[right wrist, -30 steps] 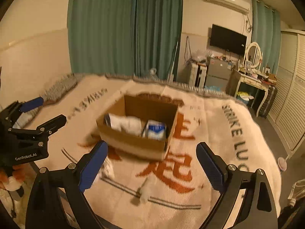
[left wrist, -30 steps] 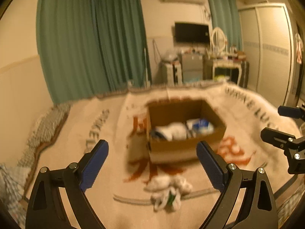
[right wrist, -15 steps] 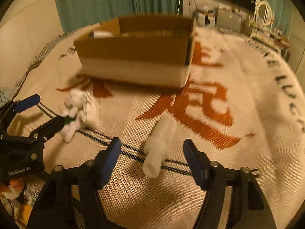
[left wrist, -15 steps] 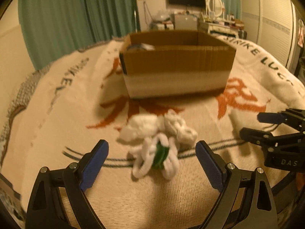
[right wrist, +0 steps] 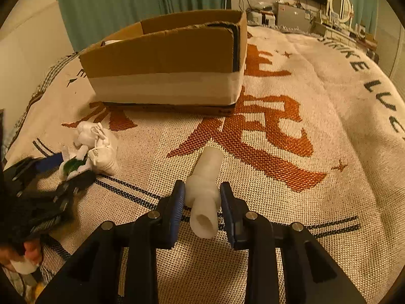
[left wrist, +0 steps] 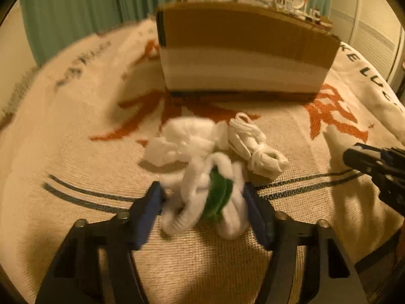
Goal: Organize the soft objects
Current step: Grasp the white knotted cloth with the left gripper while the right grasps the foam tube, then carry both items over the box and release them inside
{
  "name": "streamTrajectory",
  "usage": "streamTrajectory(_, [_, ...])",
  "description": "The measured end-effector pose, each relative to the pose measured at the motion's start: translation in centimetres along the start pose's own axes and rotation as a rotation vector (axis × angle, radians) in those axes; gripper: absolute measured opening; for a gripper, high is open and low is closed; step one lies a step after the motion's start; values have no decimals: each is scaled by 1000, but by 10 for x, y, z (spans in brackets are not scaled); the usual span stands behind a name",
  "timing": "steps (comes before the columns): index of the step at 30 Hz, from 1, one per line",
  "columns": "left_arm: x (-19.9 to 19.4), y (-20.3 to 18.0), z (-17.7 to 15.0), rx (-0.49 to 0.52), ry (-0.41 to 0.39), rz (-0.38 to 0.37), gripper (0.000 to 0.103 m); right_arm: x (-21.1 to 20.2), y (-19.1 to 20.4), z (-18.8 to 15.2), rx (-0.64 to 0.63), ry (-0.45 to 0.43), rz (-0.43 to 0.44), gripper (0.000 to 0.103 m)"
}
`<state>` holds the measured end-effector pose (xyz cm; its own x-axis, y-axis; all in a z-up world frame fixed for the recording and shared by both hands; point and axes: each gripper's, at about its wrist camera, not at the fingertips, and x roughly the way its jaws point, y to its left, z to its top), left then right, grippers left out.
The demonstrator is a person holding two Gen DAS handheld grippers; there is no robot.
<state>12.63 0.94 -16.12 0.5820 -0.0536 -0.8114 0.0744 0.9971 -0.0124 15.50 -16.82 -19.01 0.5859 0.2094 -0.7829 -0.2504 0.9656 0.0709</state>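
A white soft toy with a green patch lies on the woven blanket in front of the cardboard box. My left gripper has its blue fingers closed against both sides of the toy. Two more white soft pieces lie just behind it. In the right wrist view my right gripper has its fingers closed around a white soft tube lying on the blanket. The box stands behind, and the left gripper with the toy shows at the left.
The cream blanket with orange characters and dark stripes covers the whole bed. Green curtains, a TV and a dresser stand at the back of the room. The right gripper shows at the right edge of the left wrist view.
Both grippers have come down to the blanket and narrowed from wide open: the left now closes on the white and green toy, the right on the white tube.
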Motion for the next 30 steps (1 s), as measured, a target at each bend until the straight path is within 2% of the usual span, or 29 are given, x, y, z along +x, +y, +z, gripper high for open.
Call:
streamTrajectory(1, [-1,-1,-1,7,-3,-12,51,-1,1,0,-4,-3,0,28])
streamTrajectory(6, [-15,-7,-9,41,-10,-46,44,-9,3,-3,-10,-30,-8,28])
streamTrajectory(15, [-52,-15,-17,59,-63,-76,44,-39,7,-13,11,-88,17,27])
streamTrajectory(21, [-77,-12,-8,47,-122,-89,44,-63,18,-11,-6,-144,19,27])
streamTrajectory(25, [-93,-7,7,23,-157,-86,44,-86,26,2,-24,-218,42,27])
streamTrajectory(30, [-114,-8,33,43,-232,-43,44,-111,29,31,-33,-297,66,27])
